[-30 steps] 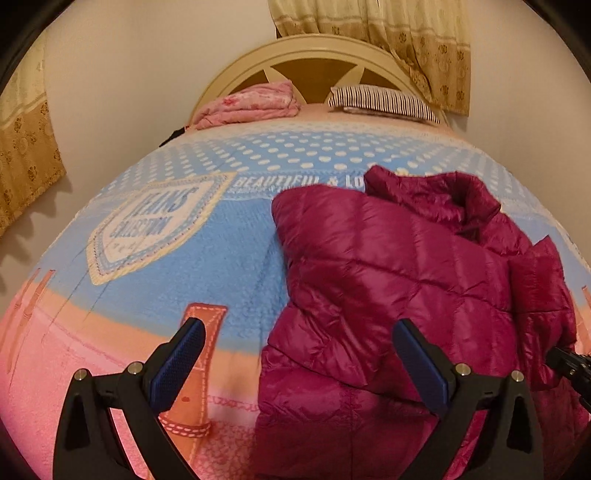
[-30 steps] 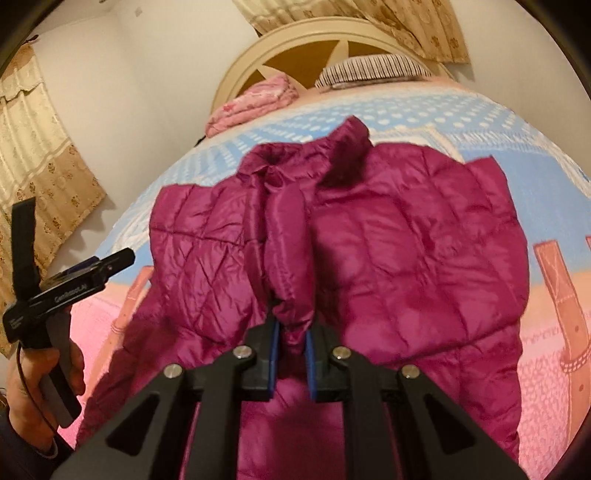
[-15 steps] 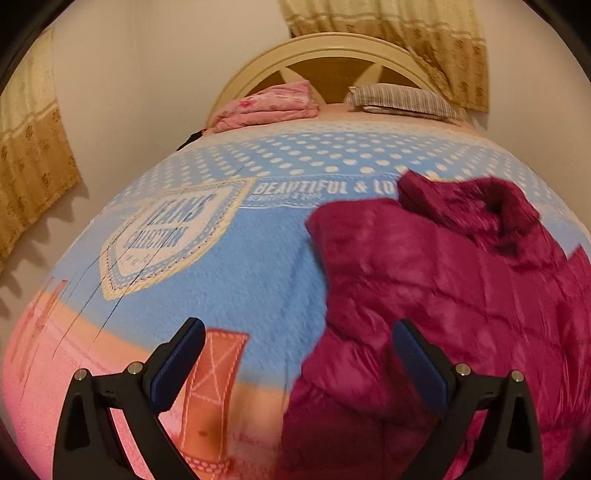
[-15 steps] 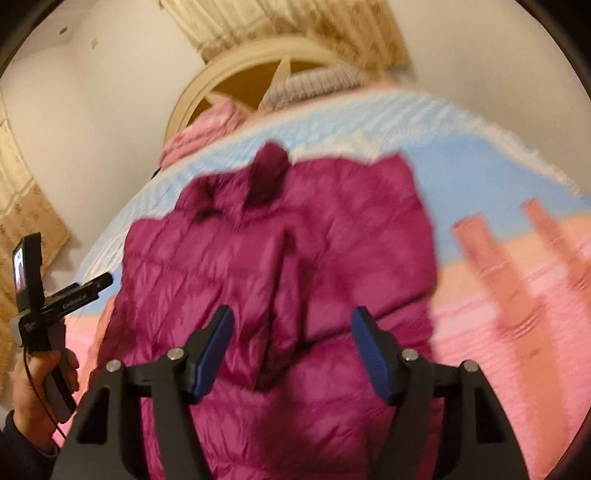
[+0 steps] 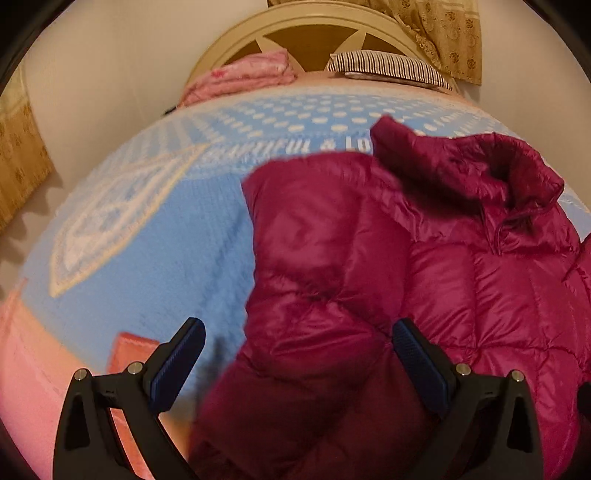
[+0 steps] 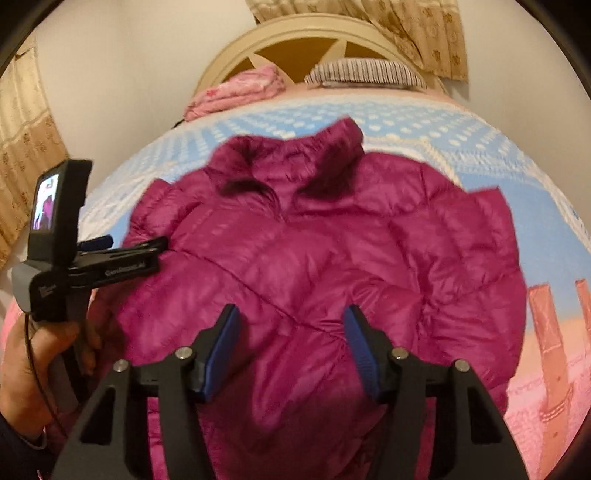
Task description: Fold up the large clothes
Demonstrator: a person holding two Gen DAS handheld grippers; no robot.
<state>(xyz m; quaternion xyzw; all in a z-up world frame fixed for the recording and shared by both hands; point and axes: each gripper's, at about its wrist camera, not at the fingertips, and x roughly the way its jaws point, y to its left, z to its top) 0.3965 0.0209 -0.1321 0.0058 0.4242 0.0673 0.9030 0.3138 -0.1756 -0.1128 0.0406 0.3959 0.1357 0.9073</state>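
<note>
Your right tool [image 6: 290, 352] closing on nothing above the magenta puffer jacket [image 6: 332, 258], your left tool [image 5: 297, 363] wide over its folded sleeve [image 5: 325, 258], bed [image 5: 147, 240] beneath.

magenta puffer jacket [image 6: 317, 251] — bed [image 6: 546, 229], closing right hand-held gripper [image 6: 291, 347]

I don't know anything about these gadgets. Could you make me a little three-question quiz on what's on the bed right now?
1. True or false: the right gripper is clamped on the magenta puffer jacket.
2. What lies at the headboard end of the bed? A) a pink folded blanket and a striped pillow B) two teddy bears C) a laptop
3. Fill in: the jacket's collar points toward the ____.

Key:
1. False; its jaws are apart and closing, and the pads pinch no fabric.
2. A
3. headboard
</note>
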